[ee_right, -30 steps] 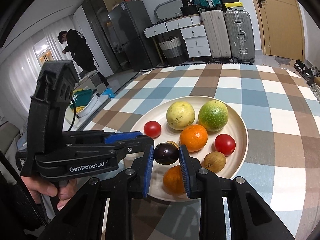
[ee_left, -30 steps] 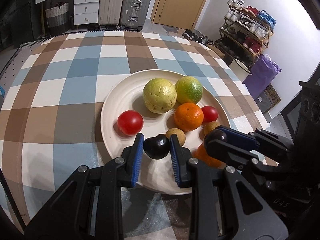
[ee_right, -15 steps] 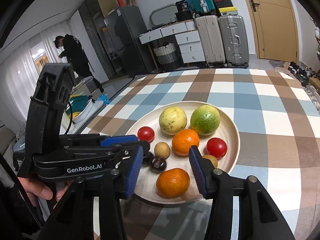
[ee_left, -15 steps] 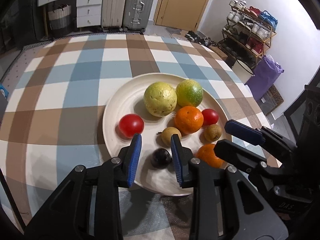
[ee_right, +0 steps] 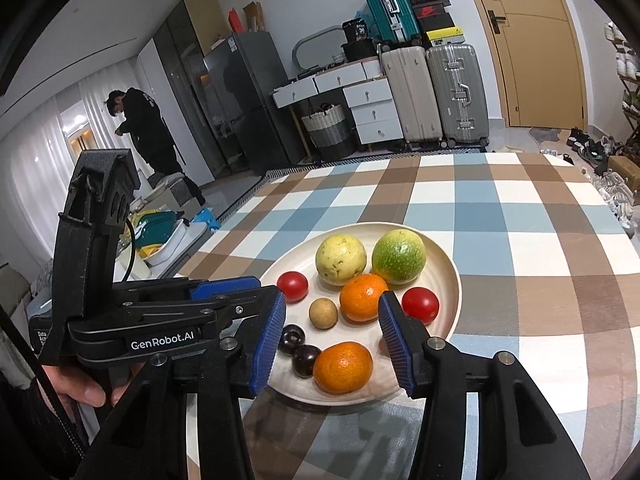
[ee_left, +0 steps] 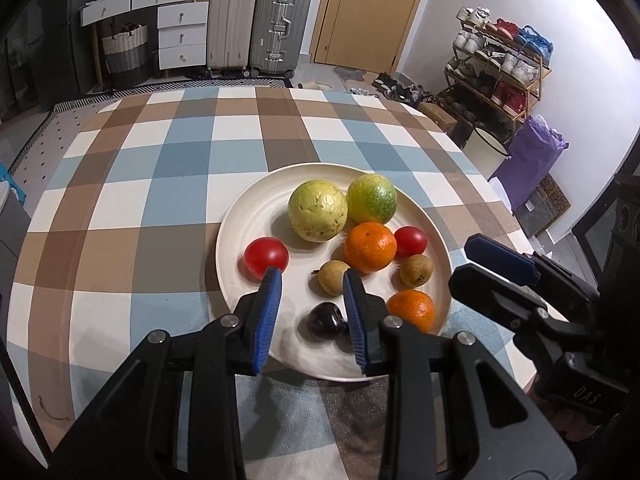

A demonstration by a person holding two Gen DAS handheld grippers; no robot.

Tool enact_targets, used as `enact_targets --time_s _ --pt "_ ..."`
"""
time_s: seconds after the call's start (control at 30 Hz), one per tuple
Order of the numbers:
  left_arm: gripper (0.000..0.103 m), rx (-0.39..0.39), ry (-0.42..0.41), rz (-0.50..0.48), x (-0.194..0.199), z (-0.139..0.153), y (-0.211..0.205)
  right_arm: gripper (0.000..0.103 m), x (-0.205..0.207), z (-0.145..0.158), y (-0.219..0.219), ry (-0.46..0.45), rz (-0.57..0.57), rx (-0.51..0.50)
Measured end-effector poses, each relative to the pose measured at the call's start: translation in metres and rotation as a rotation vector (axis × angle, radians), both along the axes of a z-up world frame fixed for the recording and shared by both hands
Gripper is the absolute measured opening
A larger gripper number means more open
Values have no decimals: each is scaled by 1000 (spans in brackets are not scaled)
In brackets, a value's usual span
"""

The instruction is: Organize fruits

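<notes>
1. Even indoor light fills both wrist views; the white wall (ee_left: 460,8) at 1 o'clock in the left view is bright but not blown out.
2. In the right view, the curtained window (ee_right: 44,148) at 9 o'clock glows brightest, washing out detail there.
3. Soft, short shadows sit under the fruit on the plate (ee_left: 248,216); a faint sheen marks its rim toward 6 o'clock.
4. Fisheye bending curves the checked tablecloth (ee_left: 160,168); black vignette fills the corners of both pictures.
5. Focus is sharp at centre; the near gripper bodies toward 6 o'clock are dark, with little surface detail.
</notes>
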State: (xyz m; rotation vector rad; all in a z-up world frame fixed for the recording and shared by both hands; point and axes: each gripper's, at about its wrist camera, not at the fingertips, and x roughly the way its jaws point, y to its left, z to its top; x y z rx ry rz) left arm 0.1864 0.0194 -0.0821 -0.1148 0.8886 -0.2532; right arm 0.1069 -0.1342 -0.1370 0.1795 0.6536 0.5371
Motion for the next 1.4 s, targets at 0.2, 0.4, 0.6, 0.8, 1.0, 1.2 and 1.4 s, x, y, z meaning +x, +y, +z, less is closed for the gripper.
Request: enact_targets --time_s 0.2,0.4,0.6,0.8,1.0,1.2,1.4 --pt "28 3 -19 3 -14 8 0 54 -9 10 -4 -28 -15 12" --pt "34 9 -47 7 -29 19 1 61 -23 15 -6 -49 -21 23" --pt "41 16 -85 19 -50 33 1 67 -41 24 -7 -83 -31 29" --pt "60 26 -149 46 -71 47 5 75 -61 36 -12 -132 -41 46" --pt "80 47 -238 102 -94 50 9 85 -79 40 -17 -197 -85 56" --pt "90 81 -319 141 -114 46 11 92 -97 35 -20 -245 -136 41" --pt "102 131 -404 154 -136 48 8 99 -108 32 -23 -309 -180 30"
